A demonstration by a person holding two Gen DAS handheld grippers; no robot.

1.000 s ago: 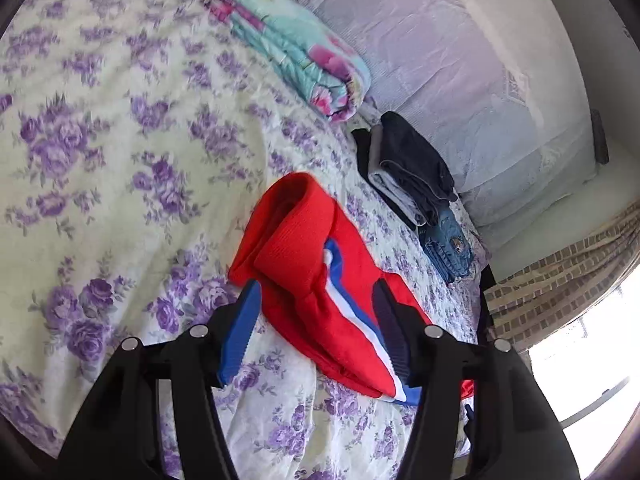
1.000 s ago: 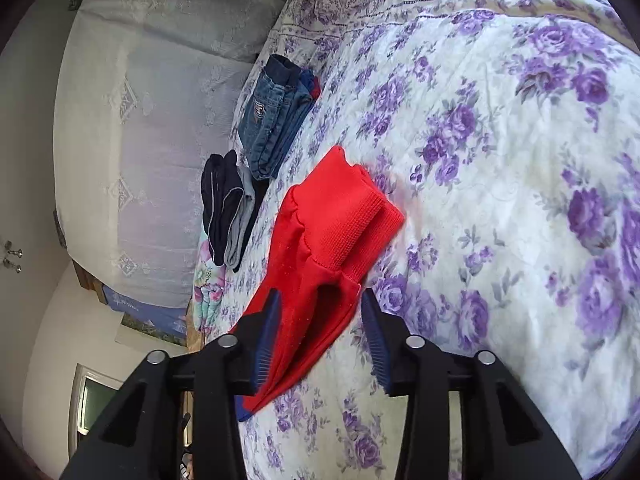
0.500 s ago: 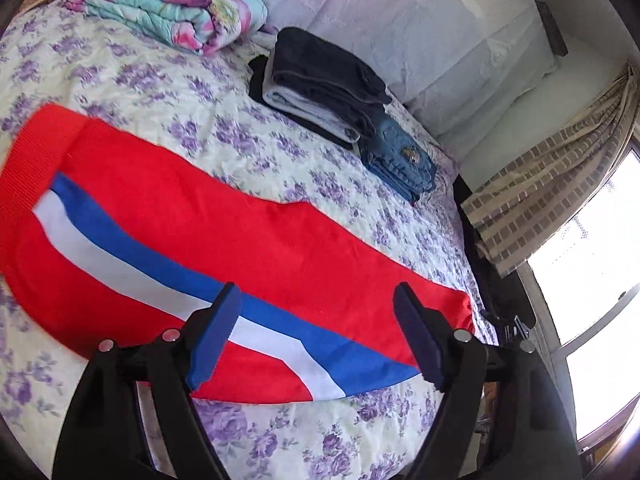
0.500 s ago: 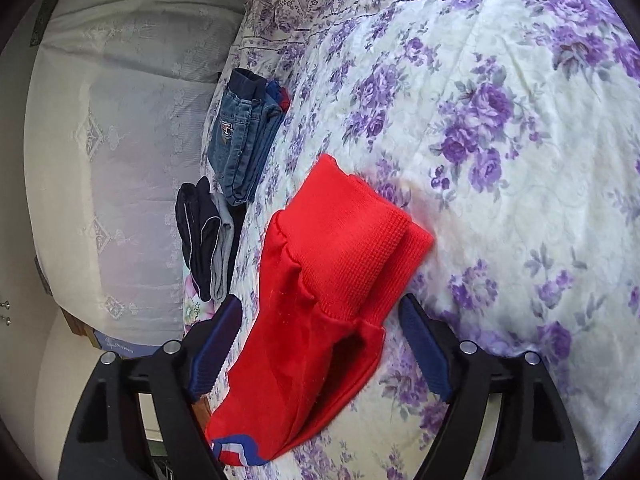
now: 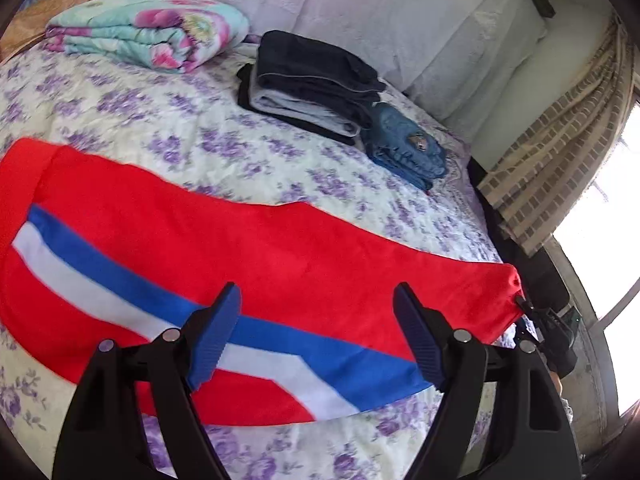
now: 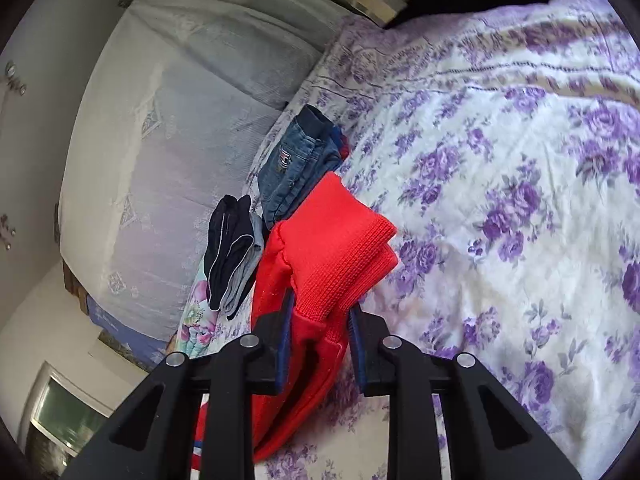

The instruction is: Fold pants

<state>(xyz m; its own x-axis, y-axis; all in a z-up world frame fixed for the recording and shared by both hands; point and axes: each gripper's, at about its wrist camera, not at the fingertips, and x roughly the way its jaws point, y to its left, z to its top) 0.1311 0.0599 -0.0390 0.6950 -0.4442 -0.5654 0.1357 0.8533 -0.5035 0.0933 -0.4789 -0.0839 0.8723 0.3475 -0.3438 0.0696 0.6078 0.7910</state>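
Red pants (image 5: 280,248) with a blue and white side stripe lie stretched out across the floral bedspread (image 5: 200,128). My left gripper (image 5: 317,294) hovers open over the striped side, its blue pads wide apart with nothing gripped. In the right wrist view the ribbed red cuff end of the pants (image 6: 332,232) is lifted off the bed. My right gripper (image 6: 321,304) has its jaws closing on the fabric just below the cuff, and the cloth fills the gap between the pads. That gripper also shows as a dark shape at the far right end of the pants (image 5: 524,308).
A stack of folded dark pants (image 5: 312,80) and folded jeans (image 5: 404,148) sit at the far side of the bed. A rolled floral blanket (image 5: 148,28) lies at the back left. A checked curtain (image 5: 560,140) and a bright window are on the right.
The bunched pants now lie spread out long. My left gripper let go, opened wide and swung to face the pants side-on. My right gripper opened wide, then closed on the cuff end.
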